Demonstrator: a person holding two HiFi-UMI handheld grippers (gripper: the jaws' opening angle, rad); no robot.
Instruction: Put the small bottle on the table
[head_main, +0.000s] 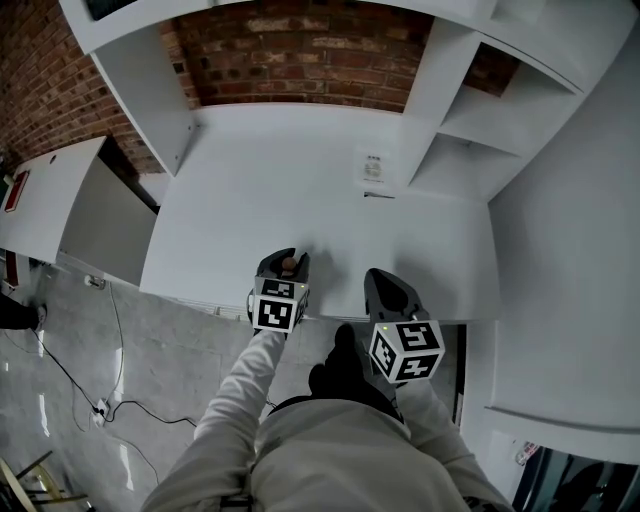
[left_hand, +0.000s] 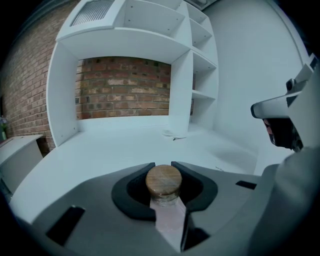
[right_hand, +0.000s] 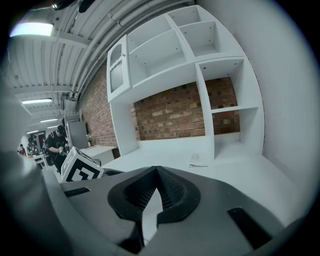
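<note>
A small glass bottle with a round wooden cap sits upright between the pads of my left gripper, which is shut on it just below the cap. In the head view the left gripper hovers over the front edge of the white table, and the bottle's cap shows between the jaws. My right gripper is beside it to the right, also at the front edge. Its jaws meet at the tips with nothing between them.
A small printed card lies on the table towards the back right, with a thin dark item just in front of it. White shelves flank the table, with a brick wall behind. Cables lie on the floor at the left.
</note>
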